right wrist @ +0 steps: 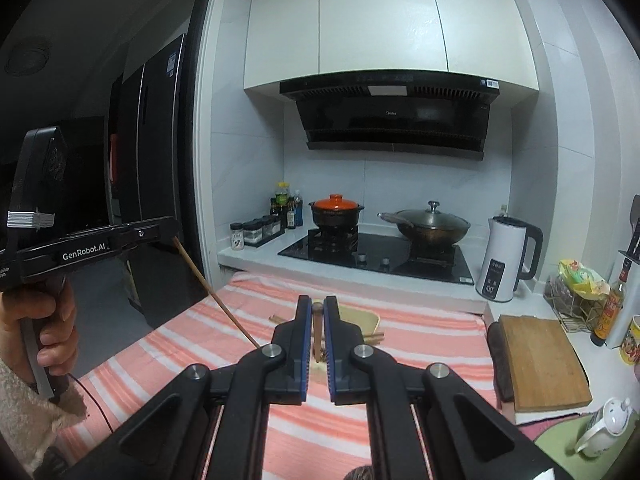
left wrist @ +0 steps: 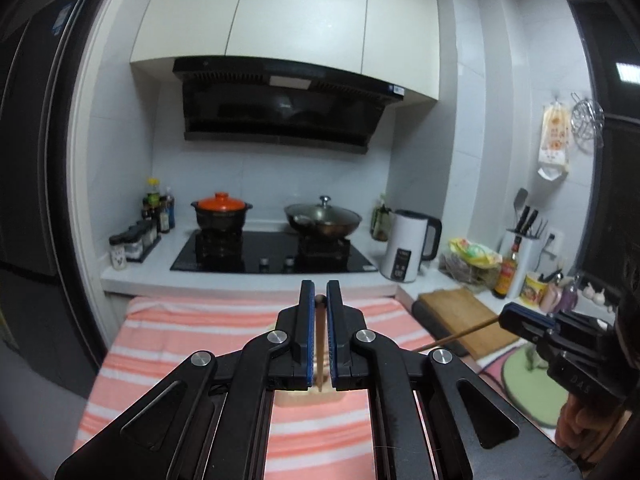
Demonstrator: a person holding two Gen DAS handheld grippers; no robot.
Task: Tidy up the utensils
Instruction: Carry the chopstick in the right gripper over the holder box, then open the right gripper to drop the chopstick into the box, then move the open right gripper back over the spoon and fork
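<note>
My left gripper [left wrist: 319,292] is shut on a thin brown chopstick [left wrist: 320,340] that runs lengthwise between its blue pads. It hangs above a pink-and-white striped cloth [left wrist: 180,340]. My right gripper [right wrist: 317,306] is shut on a second chopstick [right wrist: 317,330] in the same way. Each gripper shows in the other's view: the right gripper [left wrist: 506,316] with its chopstick [left wrist: 456,336] pointing left, and the left gripper [right wrist: 172,228] with its chopstick [right wrist: 216,296] slanting down. On the cloth below lies a beige tray [right wrist: 360,318], with more brown sticks [right wrist: 374,338] beside it.
Behind the cloth is a black hob [left wrist: 272,252] with an orange-lidded clay pot [left wrist: 221,210] and a lidded wok [left wrist: 323,216]. A white kettle [left wrist: 410,246], a wooden cutting board [left wrist: 460,316], bottles and a knife block [left wrist: 520,236] stand at the right. A dark fridge [left wrist: 32,160] fills the left.
</note>
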